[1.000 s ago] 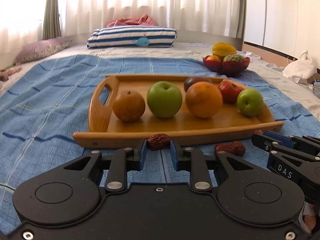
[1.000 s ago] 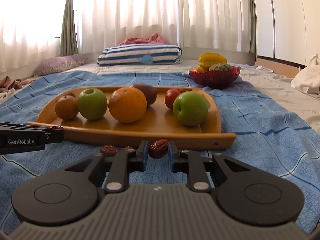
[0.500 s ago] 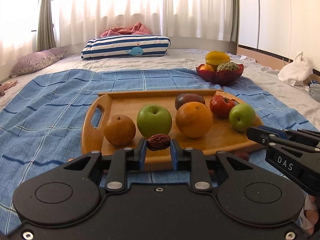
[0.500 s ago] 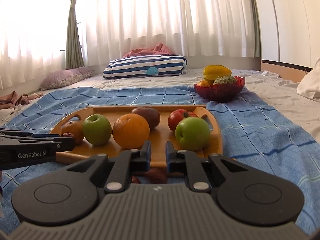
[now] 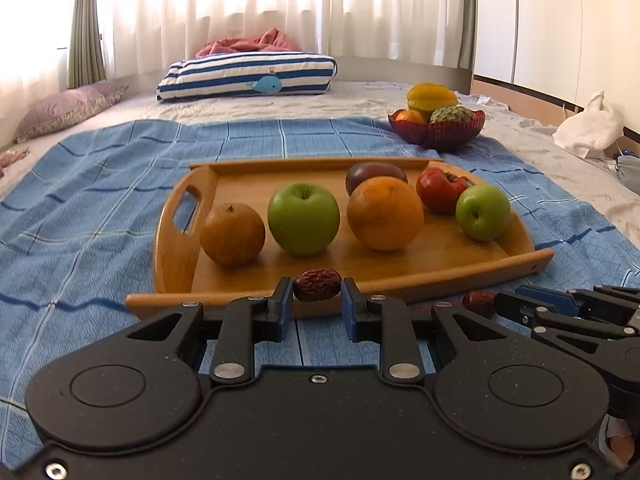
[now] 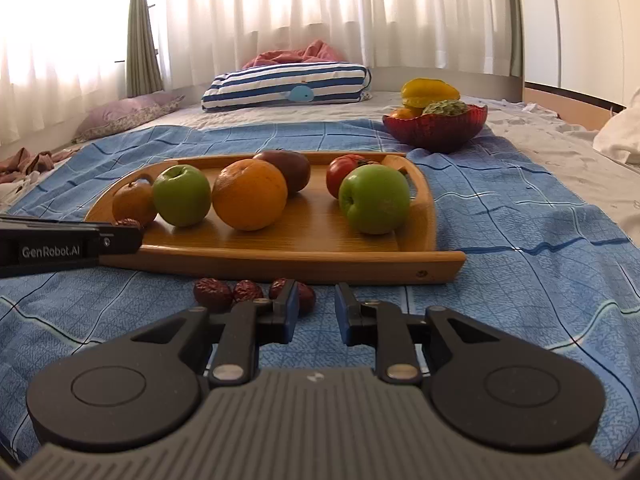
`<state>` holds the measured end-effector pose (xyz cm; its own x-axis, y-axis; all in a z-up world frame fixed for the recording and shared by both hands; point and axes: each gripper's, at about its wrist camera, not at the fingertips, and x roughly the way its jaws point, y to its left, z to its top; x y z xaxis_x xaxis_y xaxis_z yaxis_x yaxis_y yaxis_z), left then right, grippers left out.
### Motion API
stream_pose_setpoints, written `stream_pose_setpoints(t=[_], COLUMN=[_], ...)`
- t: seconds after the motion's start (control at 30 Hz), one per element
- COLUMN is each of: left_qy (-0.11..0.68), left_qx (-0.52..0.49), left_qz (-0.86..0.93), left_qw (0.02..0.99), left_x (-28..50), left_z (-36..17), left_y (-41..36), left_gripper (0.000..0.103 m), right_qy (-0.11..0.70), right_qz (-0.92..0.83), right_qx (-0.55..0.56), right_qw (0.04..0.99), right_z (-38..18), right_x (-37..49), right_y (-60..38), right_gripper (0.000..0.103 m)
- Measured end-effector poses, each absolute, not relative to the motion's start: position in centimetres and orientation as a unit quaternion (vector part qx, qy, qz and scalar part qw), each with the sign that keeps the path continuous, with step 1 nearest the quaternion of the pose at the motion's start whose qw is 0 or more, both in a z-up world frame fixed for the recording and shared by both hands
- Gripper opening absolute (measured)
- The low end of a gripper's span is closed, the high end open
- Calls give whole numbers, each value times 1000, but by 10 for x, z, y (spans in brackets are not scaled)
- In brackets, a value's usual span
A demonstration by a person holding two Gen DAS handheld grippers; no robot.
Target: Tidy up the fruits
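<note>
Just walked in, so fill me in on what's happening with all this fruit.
A person is sorting fruit on a bed with two handheld grippers. The left gripper is shut on a red date, held just above the near rim of the wooden tray, which carries apples, oranges and a tomato. The right gripper is open and low over the blue blanket, beside three loose dates.

the blanket [image 5: 100, 208] is blue with a darker check. the tray [image 5: 420, 268] is honey-brown wood. on it sit two green apples [image 5: 303, 218], an orange [image 5: 385, 213], a red tomato [image 5: 440, 195] and a dark purple fruit [image 5: 374, 172]. the bowl [image 6: 436, 130] is red. the pillow [image 5: 248, 76] has blue and white stripes.
</note>
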<state>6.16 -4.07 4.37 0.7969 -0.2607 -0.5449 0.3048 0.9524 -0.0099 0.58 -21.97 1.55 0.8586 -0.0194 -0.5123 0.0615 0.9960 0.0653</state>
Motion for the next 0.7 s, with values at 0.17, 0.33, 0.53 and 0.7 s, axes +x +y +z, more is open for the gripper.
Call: stream_pose_setpoints(t=[0.17,0.33,0.53,0.7], left_qy=[283,283,280,277], left_qx=[40,41,44,40], left_qz=[-149,-148,-146,-145], left_qw=[947,947,948,949], left_x=[62,62,63,66], left_z=[42,41,41,43], left_y=[-40,-40,-41,-40], left_gripper=[24,24,24,24], right_qy=[280,291,298,281], right_qz=[-4,0,0,3], right_qx=[41,52,56,58], right_qw=[959,955,953,958], right_z=[13,11,9,11], right_x=[15,23,27,23], right_y=[-215,-213,-213,-214], right_gripper=[49,56,34,33])
